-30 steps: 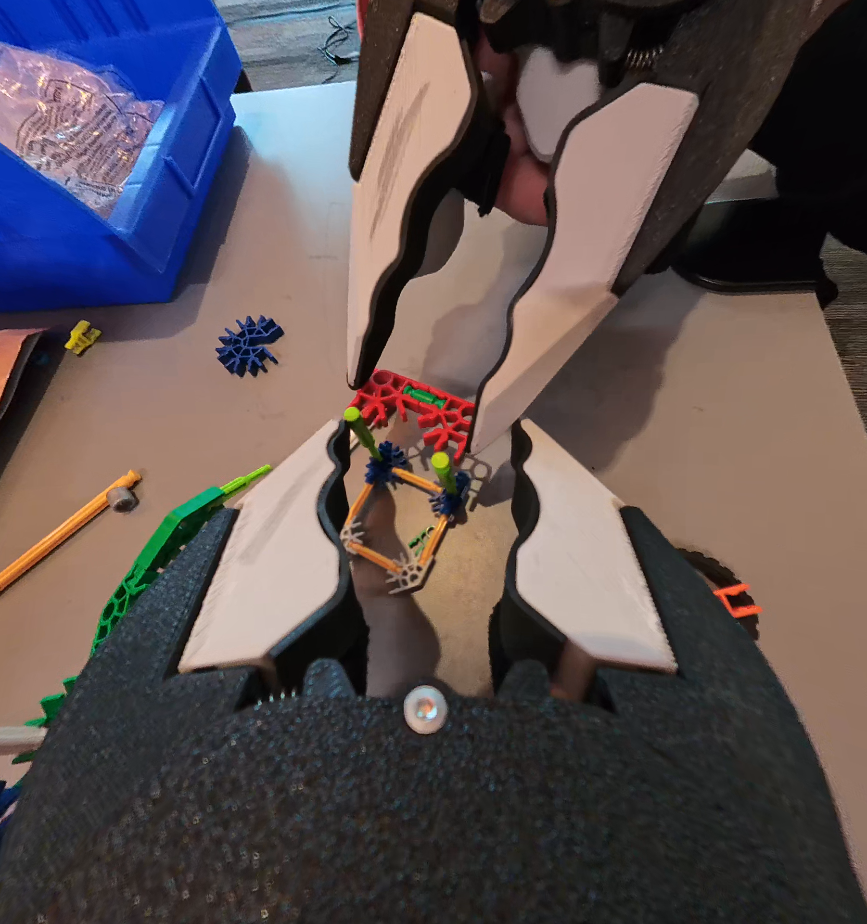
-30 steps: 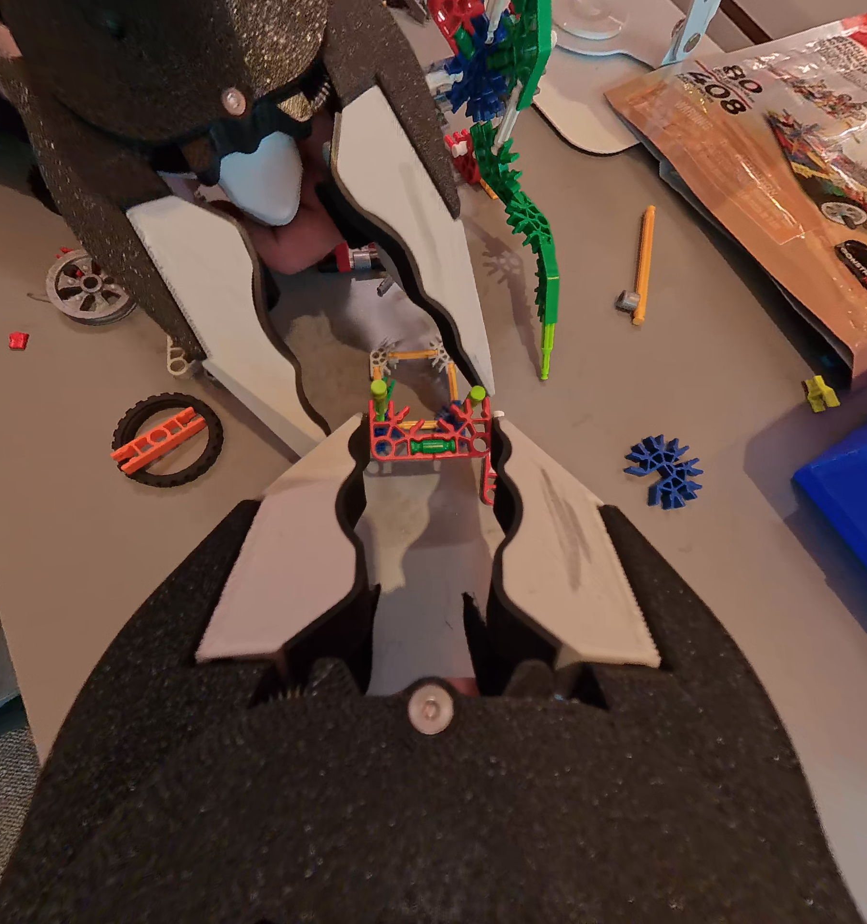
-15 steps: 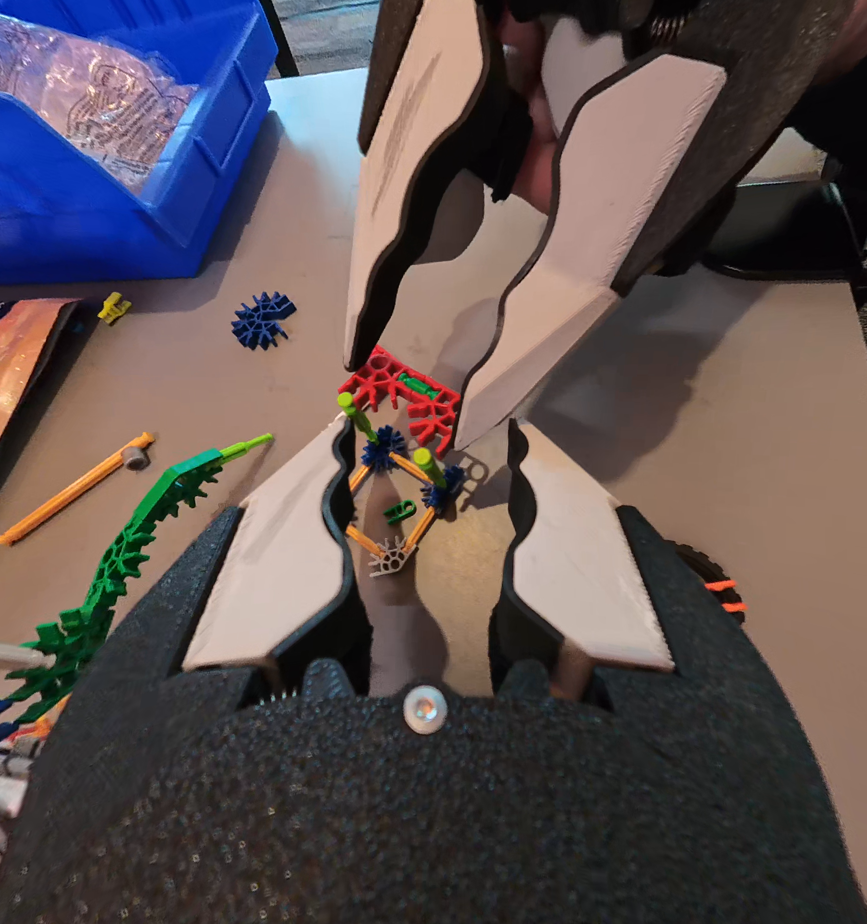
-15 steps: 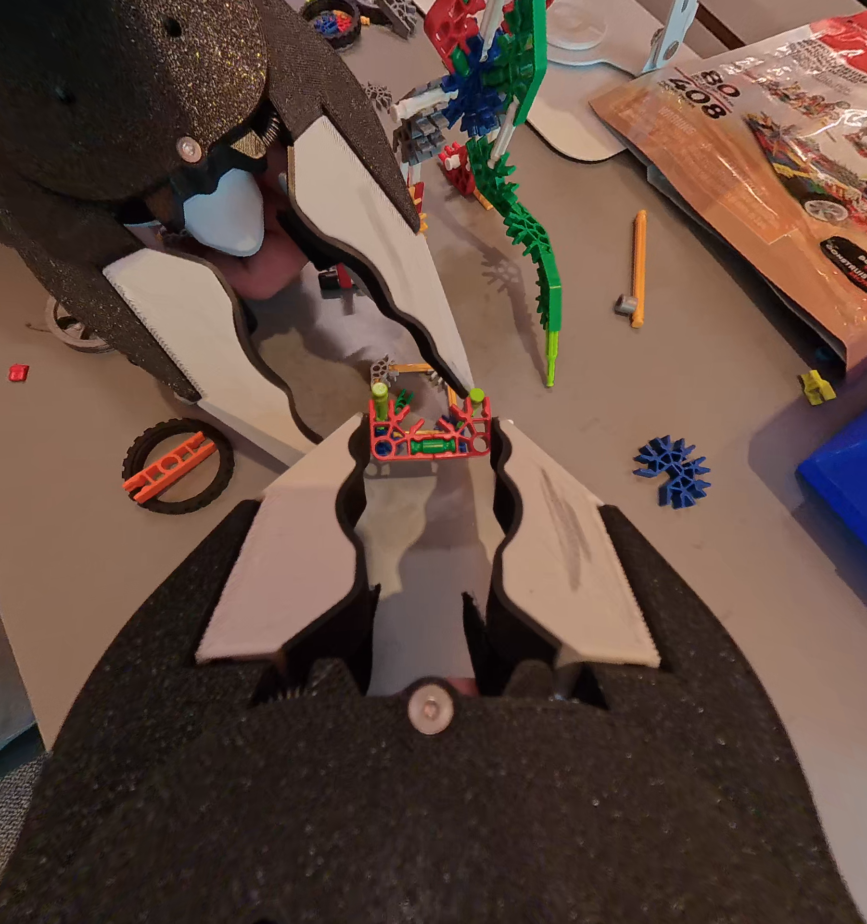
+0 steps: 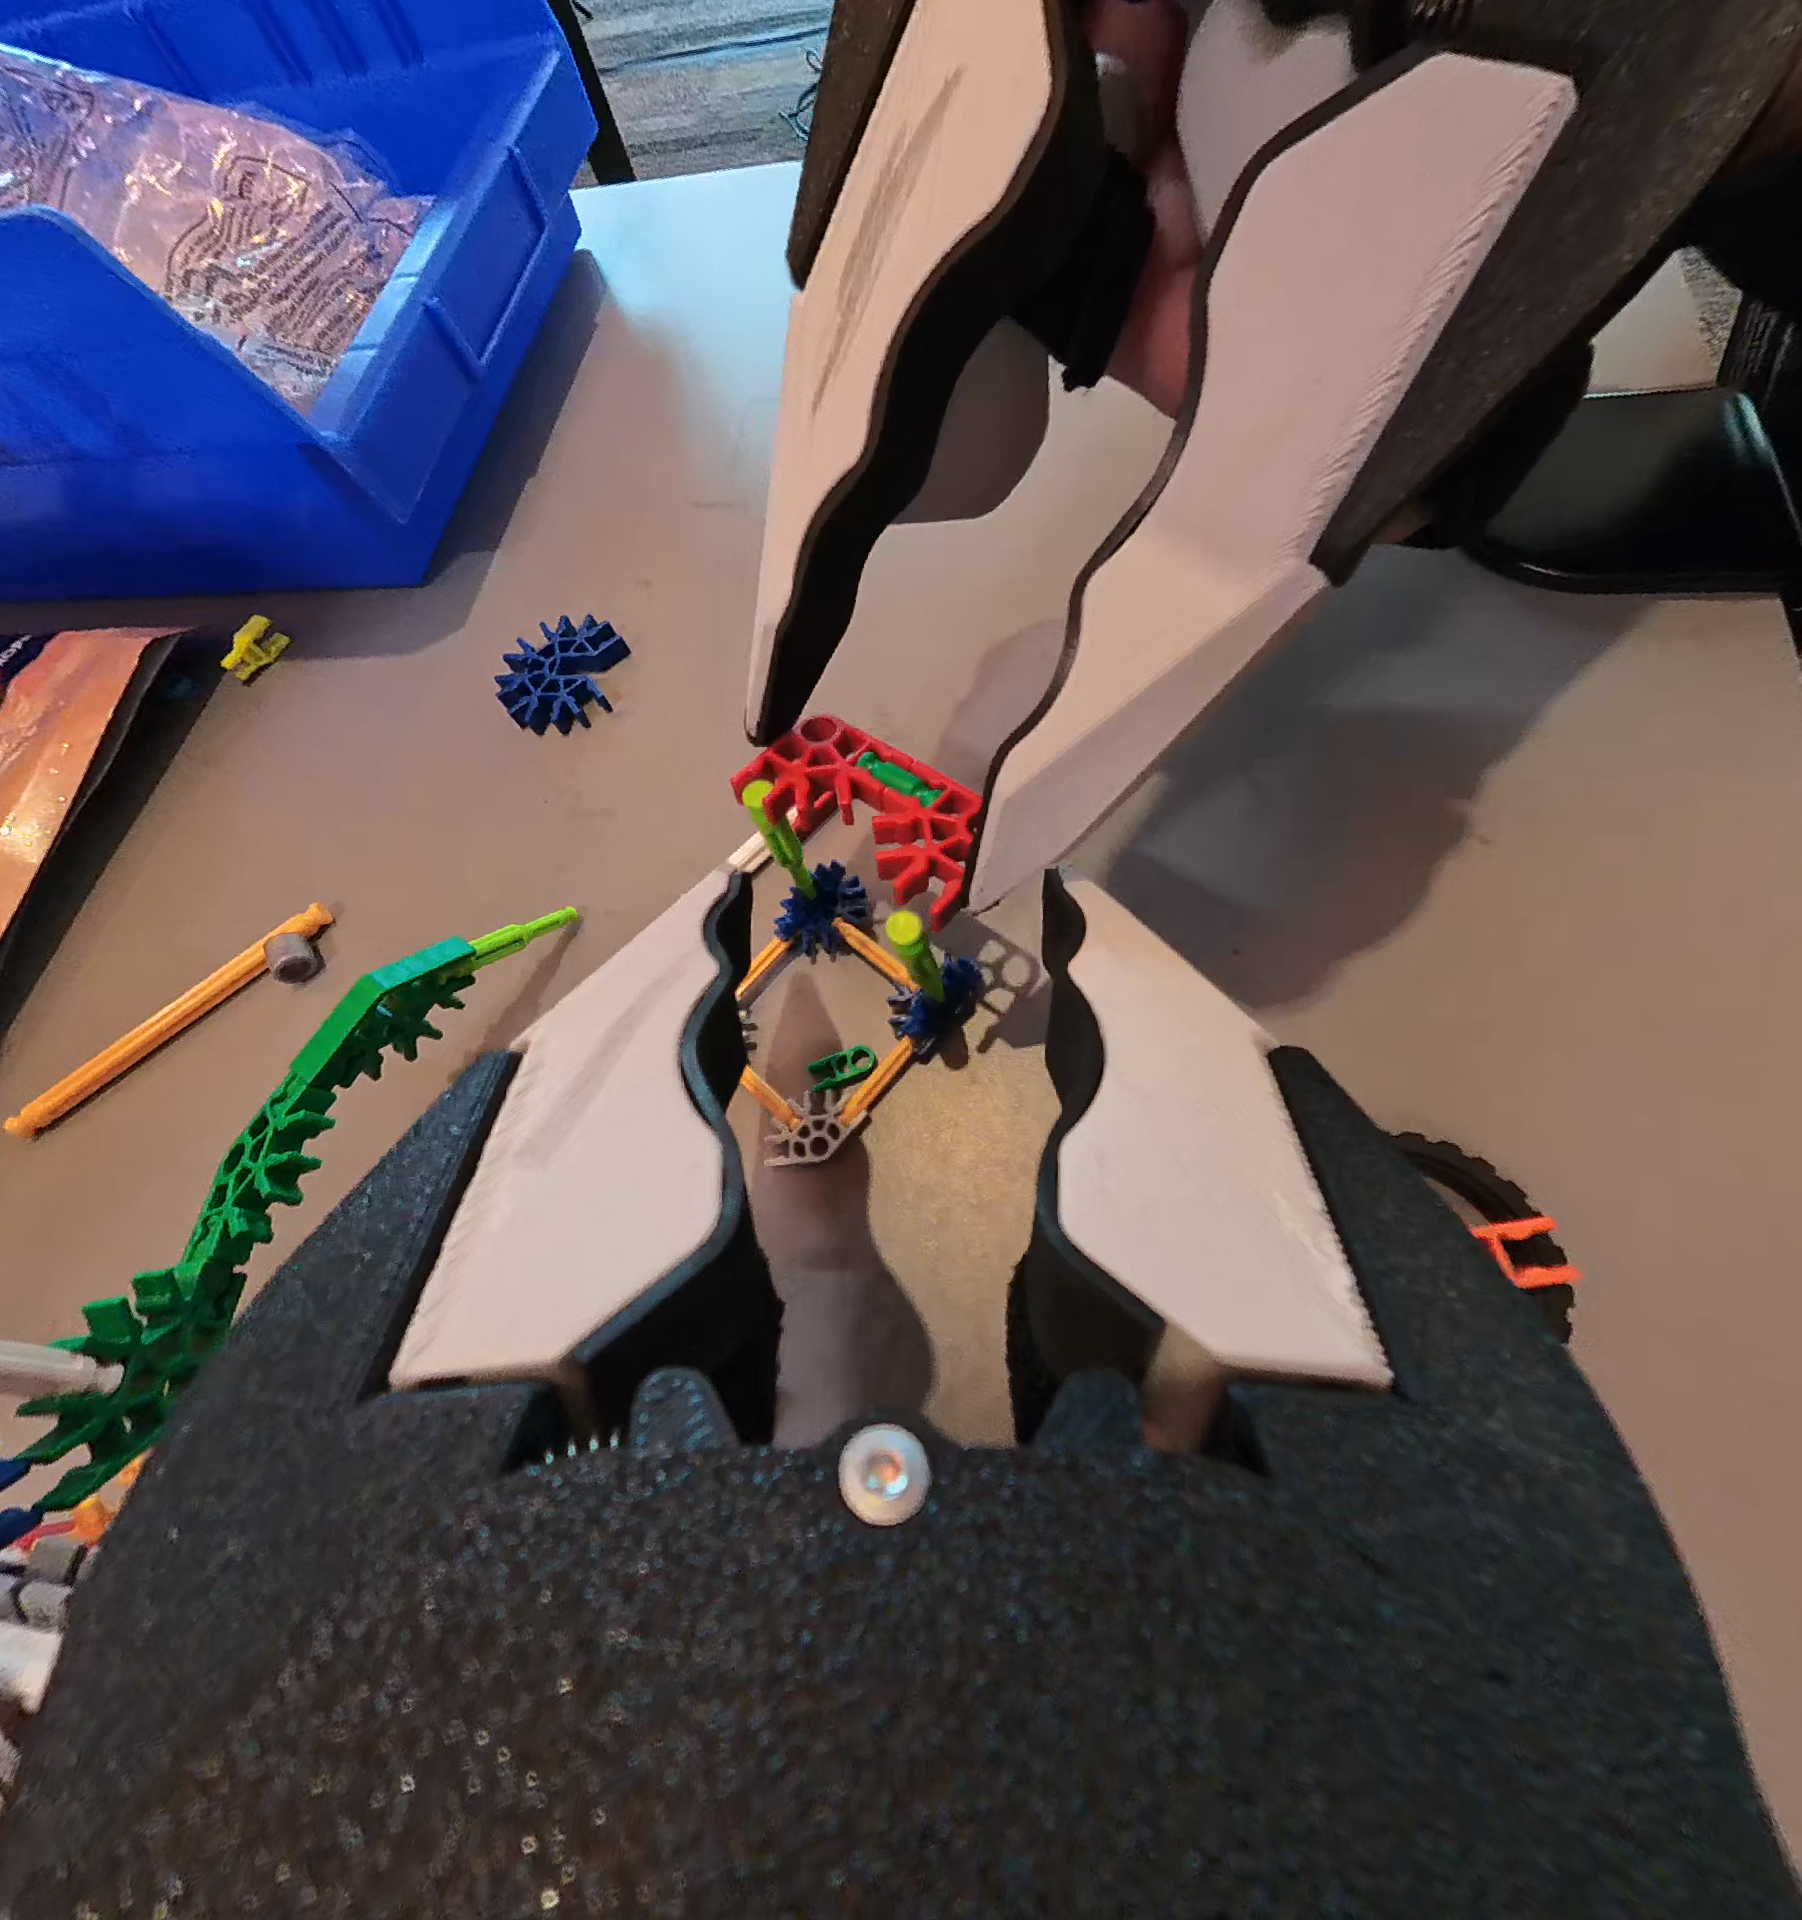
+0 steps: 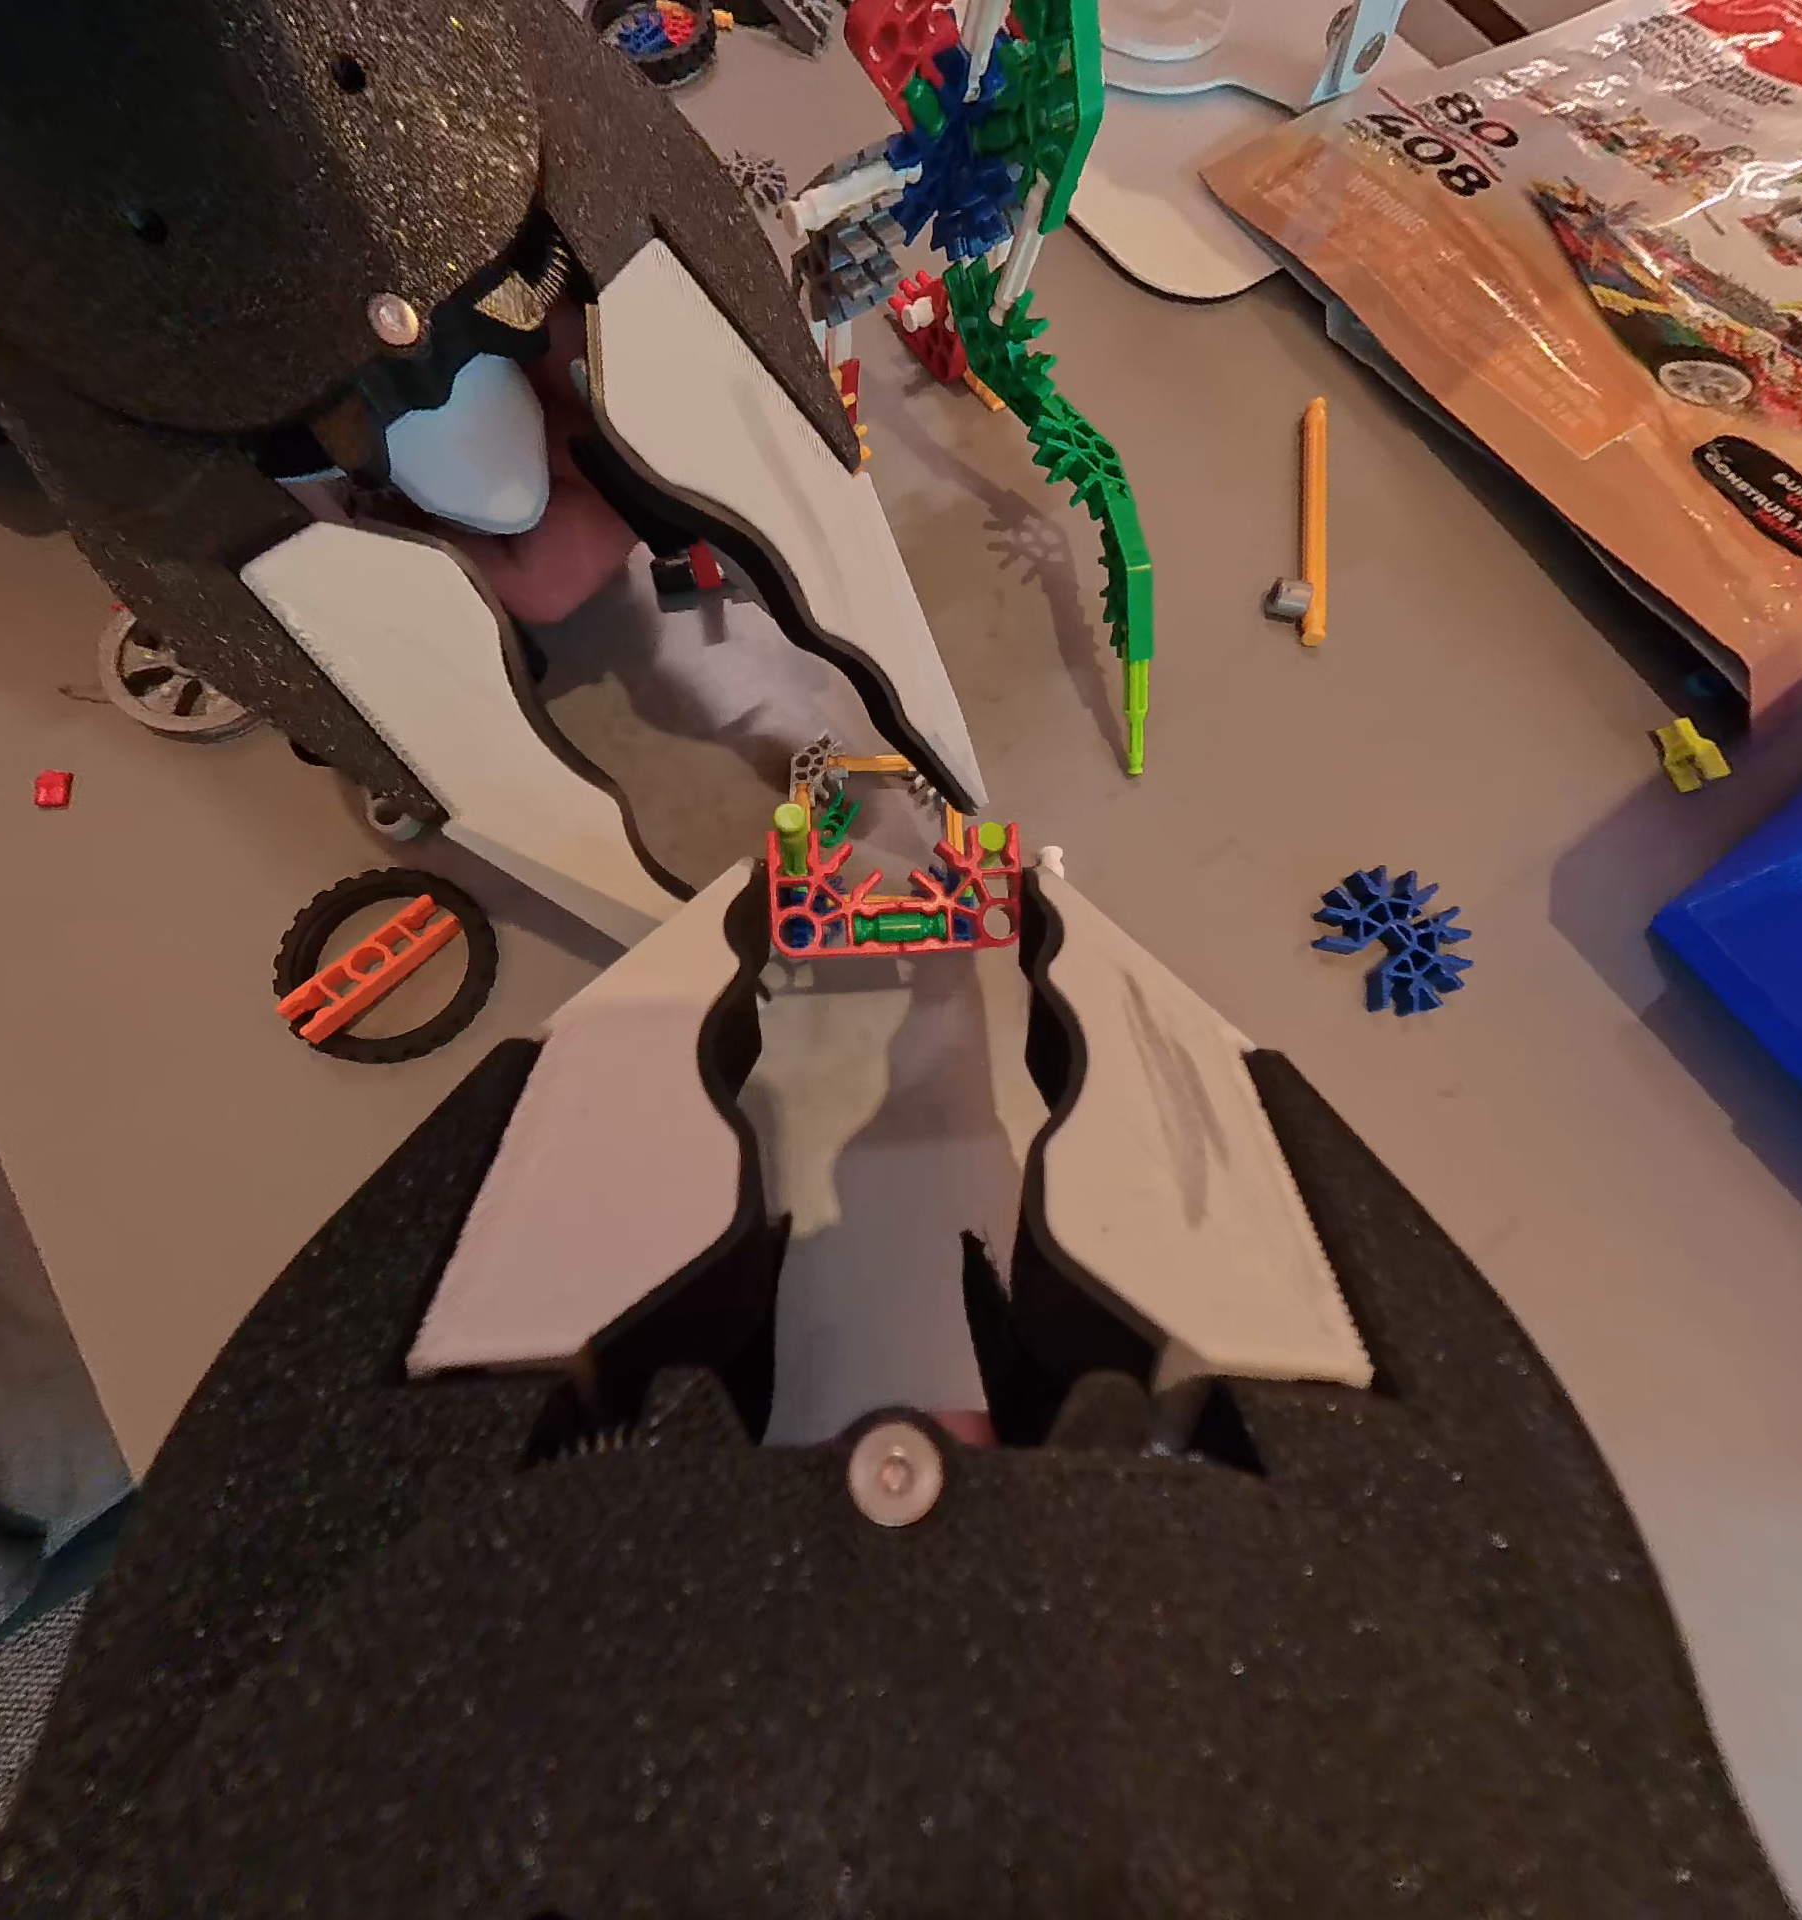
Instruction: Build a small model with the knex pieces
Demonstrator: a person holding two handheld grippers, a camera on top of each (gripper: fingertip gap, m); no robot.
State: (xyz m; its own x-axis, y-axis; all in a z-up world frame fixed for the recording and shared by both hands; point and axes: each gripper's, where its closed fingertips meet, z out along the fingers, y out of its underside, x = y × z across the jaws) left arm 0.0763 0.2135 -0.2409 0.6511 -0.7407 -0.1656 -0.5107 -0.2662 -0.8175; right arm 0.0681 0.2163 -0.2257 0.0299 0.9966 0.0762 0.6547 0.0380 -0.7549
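A blue star piece (image 6: 1393,940) and wheel (image 6: 383,964) lie on the desk (image 6: 1292,1195) beside the toy. The right tool (image 6: 892,920) holds the red piece (image 6: 892,920) of a small stick frame (image 5: 835,1023). The left tool (image 5: 892,914) is wide around the frame.

We see the small rod-and-connector frame (image 6: 892,883) on the table (image 6: 1292,1195), between the right gripper (image 6: 889,904) and the left gripper (image 6: 824,842) opposite. The tyre (image 6: 385,964) lies to its left, the snowflake connector (image 6: 1393,940) and bin (image 6: 1770,966) to its right.

Two grippers, left gripper (image 5: 892,904) and right gripper (image 6: 886,883): speckled black housing, pale wavy-edged black-lined fingers (image 5: 606,1122), one silver centre screw (image 5: 881,1473).
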